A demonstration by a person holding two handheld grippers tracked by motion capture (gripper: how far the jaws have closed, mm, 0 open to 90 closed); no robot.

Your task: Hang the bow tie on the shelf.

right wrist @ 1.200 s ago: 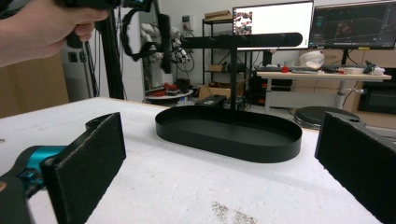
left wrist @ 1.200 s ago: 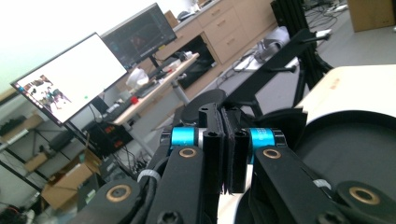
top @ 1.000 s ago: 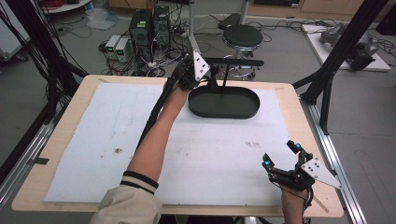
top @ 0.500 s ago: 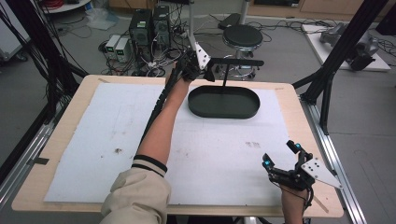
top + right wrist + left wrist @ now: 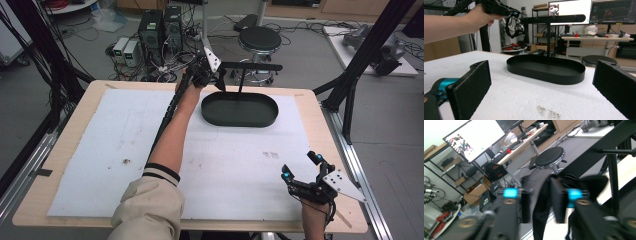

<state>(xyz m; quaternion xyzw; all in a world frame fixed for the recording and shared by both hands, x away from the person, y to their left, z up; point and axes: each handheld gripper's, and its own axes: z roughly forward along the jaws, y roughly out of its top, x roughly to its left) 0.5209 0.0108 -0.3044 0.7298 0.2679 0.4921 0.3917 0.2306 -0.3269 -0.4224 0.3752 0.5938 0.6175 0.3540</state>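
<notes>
A black oval tray (image 5: 240,123) with a thin post and a crossbar (image 5: 250,66) stands at the back of the table. My left gripper (image 5: 216,75) is raised at the bar's left end, shut on a black looped item (image 5: 220,86) that hangs from its jaws. In the left gripper view the black item (image 5: 541,220) sits between the jaws of that gripper (image 5: 541,202), with the bar (image 5: 616,151) at the right. The right gripper view shows the tray (image 5: 546,76), the bar (image 5: 554,18) and the item (image 5: 514,27) dangling. My right gripper (image 5: 300,166) rests open near the front right corner, jaws wide (image 5: 544,80).
A white sheet (image 5: 125,150) covers most of the wooden table. A round stool (image 5: 260,37) and computer boxes (image 5: 150,35) stand on the floor behind it. Black frame struts (image 5: 350,75) rise at the right rear corner.
My left gripper has moved up and back from over the tray's left end to the left end of the bar. The right gripper has stayed put.
</notes>
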